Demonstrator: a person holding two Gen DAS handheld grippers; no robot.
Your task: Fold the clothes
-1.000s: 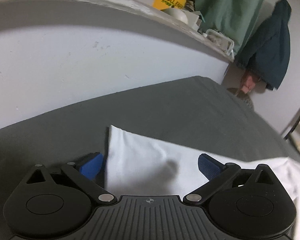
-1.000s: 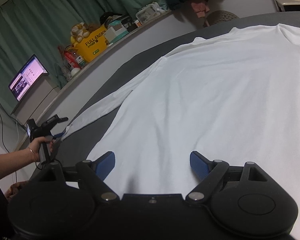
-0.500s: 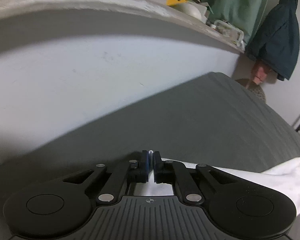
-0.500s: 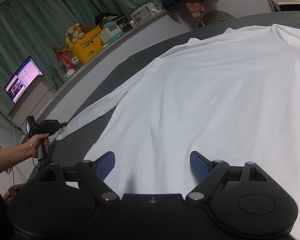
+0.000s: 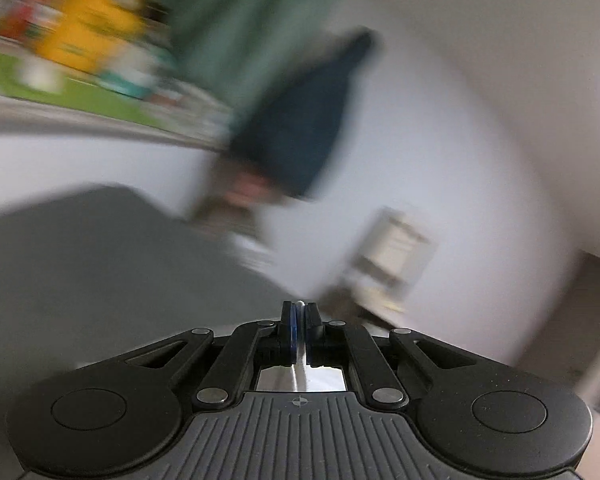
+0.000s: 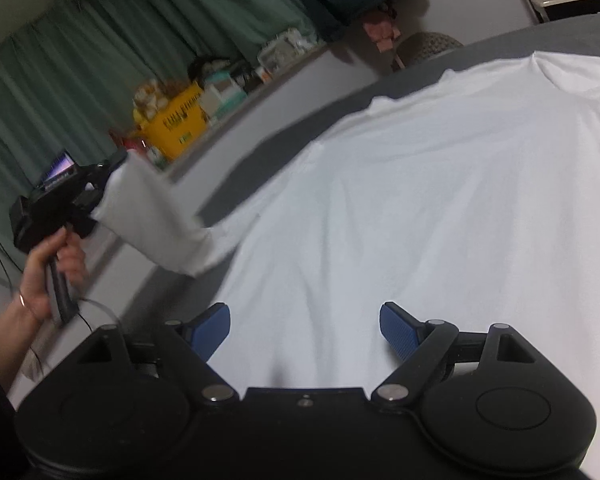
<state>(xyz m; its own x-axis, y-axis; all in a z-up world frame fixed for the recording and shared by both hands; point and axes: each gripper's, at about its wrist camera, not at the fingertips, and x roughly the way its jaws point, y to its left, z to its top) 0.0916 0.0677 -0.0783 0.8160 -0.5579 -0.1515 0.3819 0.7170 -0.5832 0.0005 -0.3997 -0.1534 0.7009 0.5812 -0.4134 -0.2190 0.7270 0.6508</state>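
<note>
A white shirt [image 6: 440,208] lies spread flat on a bed covered in a grey sheet [image 6: 284,136], its collar toward the far right. One long sleeve [image 6: 156,224] is lifted off the sheet, its cuff clamped in the left gripper [image 6: 100,184], which a hand [image 6: 48,276] holds up at the left of the right wrist view. The left wrist view confirms the grip: the left gripper [image 5: 299,320] has its blue pads pressed together on a thin white edge of the sleeve [image 5: 300,354], with more white fabric visible through the gap beneath.

The right gripper [image 6: 305,326] hovers low over the near part of the shirt, its blue fingers [image 6: 398,328] wide apart with nothing pinched between them.

On the ledge beyond the bed stands a yellow box [image 6: 178,126] with pale soft toys sticking out of its top; what else it holds cannot be told.

Only the right wrist view shows the shirt's body, the lifted sleeve, the hand and a lit screen [image 6: 60,168]. The left wrist view is heavily smeared; it gives the yellow box [image 5: 88,36], a green curtain [image 5: 236,28], a dark garment [image 5: 304,120] hanging on the wall and grey sheet [image 5: 100,264] below.
</note>
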